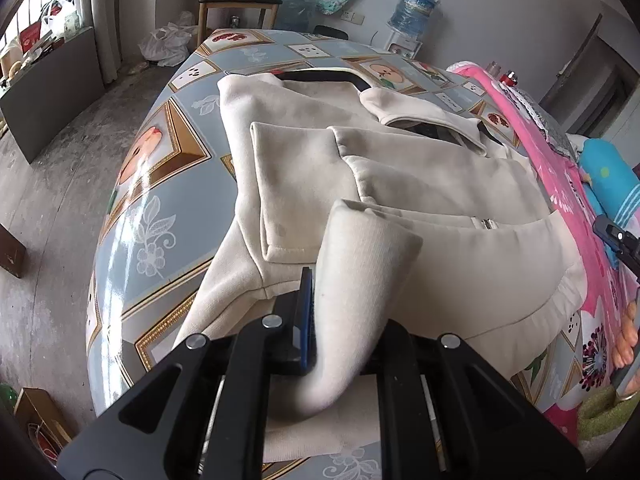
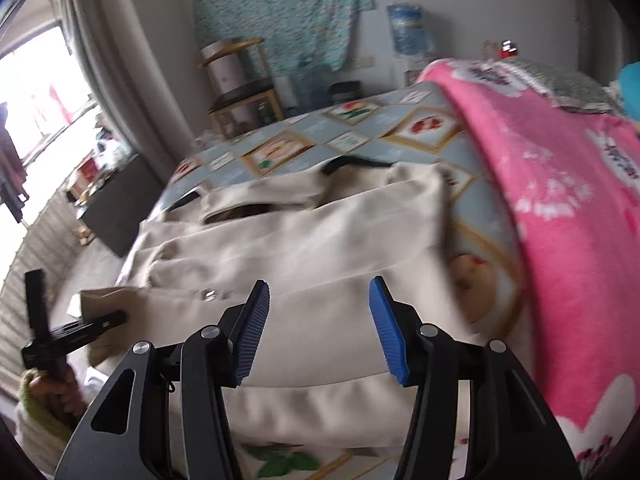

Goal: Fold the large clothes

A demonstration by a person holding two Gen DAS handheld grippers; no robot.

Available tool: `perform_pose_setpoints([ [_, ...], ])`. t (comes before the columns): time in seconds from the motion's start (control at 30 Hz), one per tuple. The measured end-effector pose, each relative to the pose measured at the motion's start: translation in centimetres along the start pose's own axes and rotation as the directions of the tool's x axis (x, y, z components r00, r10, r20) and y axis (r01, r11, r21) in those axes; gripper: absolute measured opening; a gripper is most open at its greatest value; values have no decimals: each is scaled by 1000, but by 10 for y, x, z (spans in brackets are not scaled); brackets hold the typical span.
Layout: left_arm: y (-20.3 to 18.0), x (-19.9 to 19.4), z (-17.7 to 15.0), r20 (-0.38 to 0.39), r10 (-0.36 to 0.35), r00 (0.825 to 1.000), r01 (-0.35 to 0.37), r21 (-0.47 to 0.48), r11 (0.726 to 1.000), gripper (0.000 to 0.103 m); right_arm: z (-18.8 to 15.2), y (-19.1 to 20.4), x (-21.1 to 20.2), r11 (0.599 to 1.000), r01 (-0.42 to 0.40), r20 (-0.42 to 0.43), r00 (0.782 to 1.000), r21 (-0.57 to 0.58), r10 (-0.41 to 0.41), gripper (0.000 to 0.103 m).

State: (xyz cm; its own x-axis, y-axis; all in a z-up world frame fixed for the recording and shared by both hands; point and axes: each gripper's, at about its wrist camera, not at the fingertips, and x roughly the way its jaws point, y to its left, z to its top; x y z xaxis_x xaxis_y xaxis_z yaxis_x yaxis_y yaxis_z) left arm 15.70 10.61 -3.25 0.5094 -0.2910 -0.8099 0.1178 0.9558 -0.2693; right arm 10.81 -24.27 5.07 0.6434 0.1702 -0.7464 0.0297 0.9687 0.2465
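Through my left wrist camera, my left gripper point(image 1: 344, 320) is clamped on a cuffed sleeve end point(image 1: 360, 280) of the cream jacket point(image 1: 304, 168), the ribbed fabric standing up in a soft tube between the black jaws, one blue pad edge showing at its left side. The jacket lies spread on the table point(image 1: 160, 208), which wears a glossy blue-grey oilcloth printed with gold-framed fruit pictures and white flowers. The cloth looks like thick, matte fleece; a square patch pocket point(image 1: 288, 184) sits on its front, a small metal snap point(image 1: 486, 224) glints near the opening, and dark lining shows at the collar. A pink printed blanket point(image 1: 560, 184) runs along the table's right edge. By the far wall a blue water jug point(image 1: 416, 10) stands upside down on a white dispenser. Through my right wrist camera, blurred, my right gripper point(image 2: 320, 320) hangs above the jacket's point(image 2: 320, 240) near hem with its jaws apart, nothing between the ribbed blue pads point(image 2: 252, 336). The jacket fills the middle of the table point(image 2: 280, 148), the pink blanket point(image 2: 560, 200) beside it on the right. At the left edge my other hand point(image 2: 56, 392), in a green sleeve, holds the left gripper's black frame.
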Motion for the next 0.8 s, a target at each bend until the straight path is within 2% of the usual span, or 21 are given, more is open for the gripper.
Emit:
perform_pose_setpoints([
  [0.03, 0, -1, -1, 0, 2, 1000, -2, -3, 1000, 11, -4, 18, 14, 998, -54, -55, 997, -30, 52, 51],
  [0.1, -1, 0, -1, -1, 8, 1000, -8, -9, 1000, 11, -13, 50, 44, 991, -99, -150, 985, -89, 85, 51],
  [0.23, -1, 2, -1, -11, 7, 1000, -8, -18, 1000, 11, -26, 82, 96, 987, -86, -262, 964, -138, 48, 51],
  [0.33, -2, 3, -1, -19, 10, 1000, -10, -10, 1000, 12, -31, 97, 106, 973, -19, -238, 970, -230, -37, 51],
  [0.43, -2, 3, -1, -16, 5, 1000, -5, -8, 1000, 13, -35, 103, 105, 967, 11, -229, 971, -254, -72, 49],
  [0.5, 0, 2, -1, -11, -7, 1000, 6, -17, 1000, 13, -35, 104, 104, 963, 37, -220, 971, -266, -98, 31],
  [0.57, 1, 1, -1, -5, -17, 1000, 17, -24, 1000, 14, -34, 100, 101, 964, 46, -217, 971, -263, -105, 23],
  [0.63, 2, 0, -1, 2, -21, 1000, 21, -27, 999, 24, -32, 98, 99, 967, 34, -220, 971, -252, -91, 16],
  [0.67, 2, -1, -1, 8, -21, 1000, 21, -29, 999, 31, -31, 97, 97, 969, 30, -218, 972, -246, -85, 6],
  [0.8, 5, -8, 3, 37, -44, 998, 45, -43, 998, 35, -16, 99, 80, 976, 29, -154, 986, -217, -64, 4],
])
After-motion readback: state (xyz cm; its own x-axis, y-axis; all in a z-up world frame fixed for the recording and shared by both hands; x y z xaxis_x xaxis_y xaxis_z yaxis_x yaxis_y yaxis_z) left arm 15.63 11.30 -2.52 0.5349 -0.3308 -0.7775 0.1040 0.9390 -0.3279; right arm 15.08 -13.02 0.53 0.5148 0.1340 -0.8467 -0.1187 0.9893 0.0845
